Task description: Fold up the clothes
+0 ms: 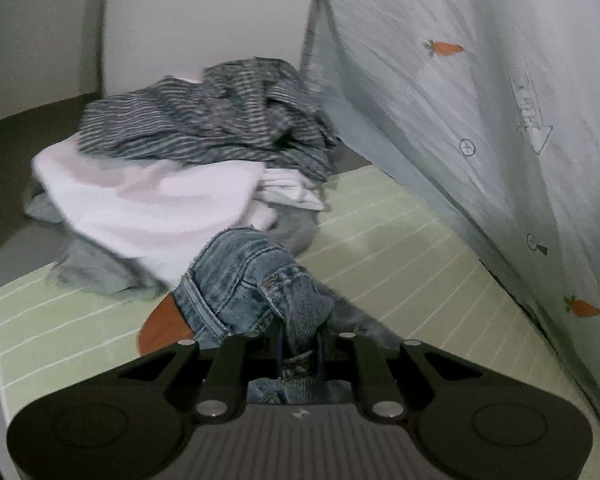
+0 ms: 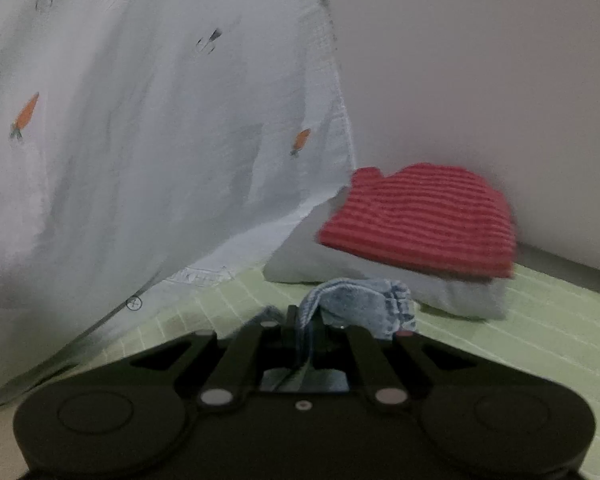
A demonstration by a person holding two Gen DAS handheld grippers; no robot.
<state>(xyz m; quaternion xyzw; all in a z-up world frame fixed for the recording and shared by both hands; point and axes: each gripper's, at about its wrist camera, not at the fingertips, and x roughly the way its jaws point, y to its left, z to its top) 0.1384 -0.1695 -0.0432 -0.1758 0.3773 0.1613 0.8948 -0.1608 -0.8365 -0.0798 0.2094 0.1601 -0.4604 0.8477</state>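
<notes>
My left gripper is shut on a bunched part of blue jeans, whose brown waist patch shows at the left. My right gripper is shut on another part of the jeans, which folds over its right finger. Both hold the denim just above the green striped mat. A pile of unfolded clothes lies beyond the left gripper: a grey striped garment on top of a pale pink one.
A pale sheet with carrot prints hangs at the right of the left wrist view and at the left of the right wrist view. A folded red striped garment rests on a folded grey one by the wall.
</notes>
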